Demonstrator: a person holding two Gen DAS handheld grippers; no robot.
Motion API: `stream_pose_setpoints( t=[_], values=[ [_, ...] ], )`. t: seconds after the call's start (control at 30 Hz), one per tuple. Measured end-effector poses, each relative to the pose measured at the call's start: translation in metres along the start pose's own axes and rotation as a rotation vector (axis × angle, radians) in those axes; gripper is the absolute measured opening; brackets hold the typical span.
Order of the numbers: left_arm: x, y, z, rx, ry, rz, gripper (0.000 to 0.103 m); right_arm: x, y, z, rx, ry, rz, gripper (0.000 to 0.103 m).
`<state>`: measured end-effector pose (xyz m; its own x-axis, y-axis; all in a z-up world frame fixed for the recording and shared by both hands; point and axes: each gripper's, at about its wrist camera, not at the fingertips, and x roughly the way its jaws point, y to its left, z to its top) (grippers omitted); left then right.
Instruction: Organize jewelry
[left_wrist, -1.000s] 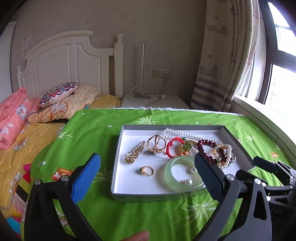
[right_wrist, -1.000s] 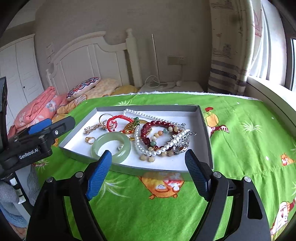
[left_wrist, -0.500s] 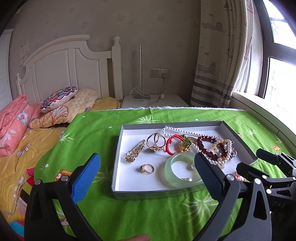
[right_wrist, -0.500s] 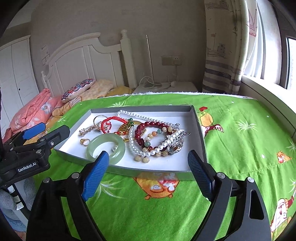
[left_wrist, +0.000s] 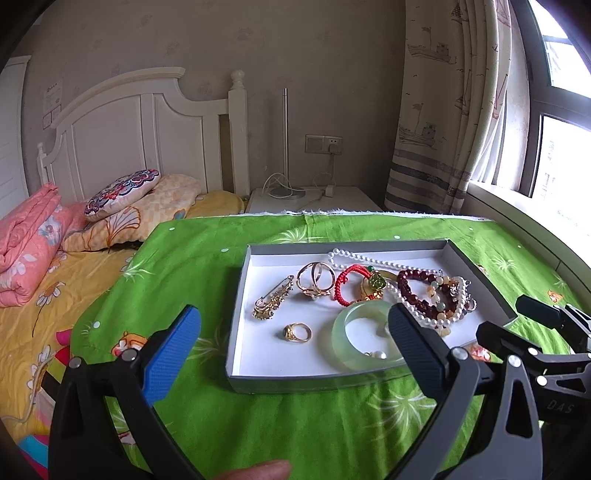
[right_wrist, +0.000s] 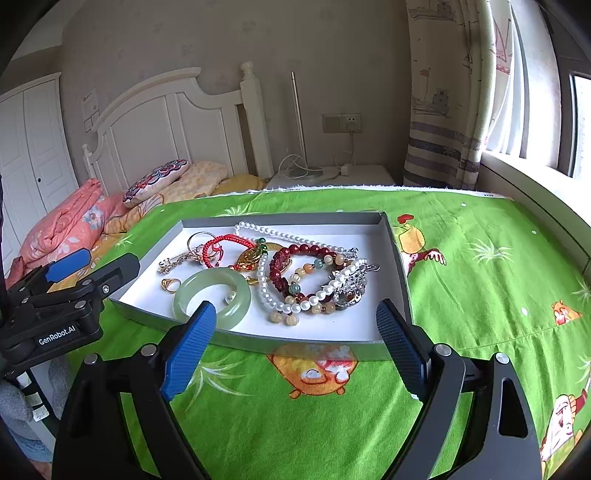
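- Jewelry tray (left_wrist: 236, 325) sits centre frame on the green tabletop (right_wrist: 480, 266), ahead of both grippers.
- Left gripper (left_wrist: 295, 350) and right gripper (right_wrist: 295, 343) hover empty, fingers spread wide.
- Jade bangle (right_wrist: 212, 295) lies nearest the right gripper's left finger.

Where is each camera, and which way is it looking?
Left wrist: sits on the left gripper, looks across the green cloth at the tray; its open fingers and a fingertip show, right gripper at right.
Right wrist: sits on the right gripper, looks at the tray from the other side; open fingers show, left gripper at left.
Both share the tray, jade bangle, bed and wall.
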<state>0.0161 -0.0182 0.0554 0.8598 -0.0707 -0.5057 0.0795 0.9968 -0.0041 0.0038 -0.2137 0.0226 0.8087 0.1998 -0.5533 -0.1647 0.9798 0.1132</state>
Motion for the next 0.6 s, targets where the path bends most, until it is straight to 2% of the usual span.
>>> stream_pose_setpoints(
  t=[0.17,0.4,0.5,0.6],
  values=[
    [0.001,-0.001,-0.001,0.011,0.008,0.04,0.101,-0.001,-0.001,0.002,-0.003,-0.003,0.005,0.085],
    [-0.005,-0.001,-0.001,0.013,-0.023,0.039,0.101,-0.001,-0.002,0.001,-0.002,-0.005,0.013,0.086],
    [-0.005,-0.005,-0.001,0.03,0.05,-0.012,0.101,-0.002,0.0,0.0,-0.006,0.012,0.013,0.086],
    [-0.004,-0.009,-0.013,0.038,0.172,-0.024,0.101,-0.002,0.006,-0.008,-0.032,0.095,-0.003,0.086]
  ],
)
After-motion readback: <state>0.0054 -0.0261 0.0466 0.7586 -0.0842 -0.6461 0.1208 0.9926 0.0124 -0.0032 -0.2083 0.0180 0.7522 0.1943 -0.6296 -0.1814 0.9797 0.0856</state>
